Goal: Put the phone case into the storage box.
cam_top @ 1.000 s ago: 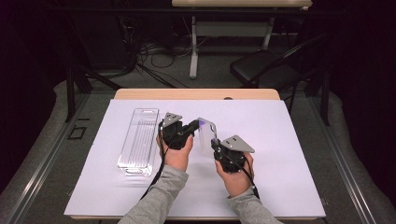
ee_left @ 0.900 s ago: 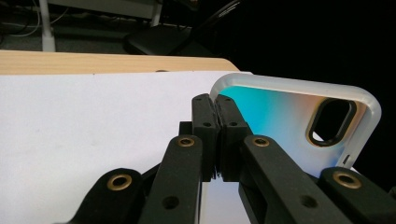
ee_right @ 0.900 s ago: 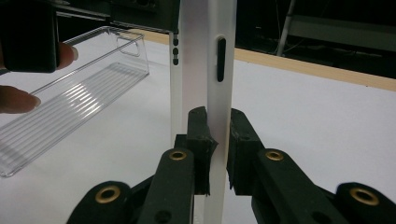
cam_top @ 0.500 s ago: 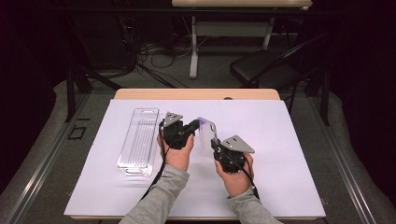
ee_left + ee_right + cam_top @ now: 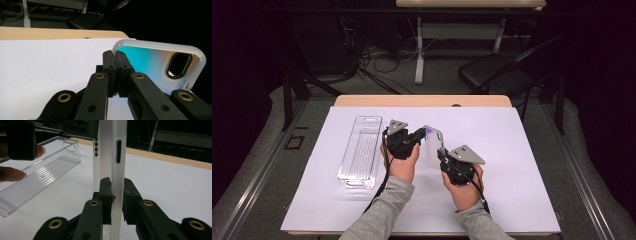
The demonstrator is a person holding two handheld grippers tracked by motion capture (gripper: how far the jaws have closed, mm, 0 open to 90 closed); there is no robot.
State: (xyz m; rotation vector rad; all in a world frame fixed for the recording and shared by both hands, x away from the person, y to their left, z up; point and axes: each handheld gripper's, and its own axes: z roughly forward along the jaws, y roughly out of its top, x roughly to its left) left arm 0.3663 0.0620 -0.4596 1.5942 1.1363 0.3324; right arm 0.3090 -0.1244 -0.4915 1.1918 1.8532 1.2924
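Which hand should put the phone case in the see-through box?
Left. The left tool is shut tight on the translucent white phone case and sits beside the clear plastic tray. The right tool is farther away, one pad seemingly off the case.

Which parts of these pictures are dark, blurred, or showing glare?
High view: the room behind the table is nearly black, and the white mat is evenly lit. Left gripper view: the phone case shimmers teal to orange. Right gripper view: the clear tray glints, and the near fingers are blurred.
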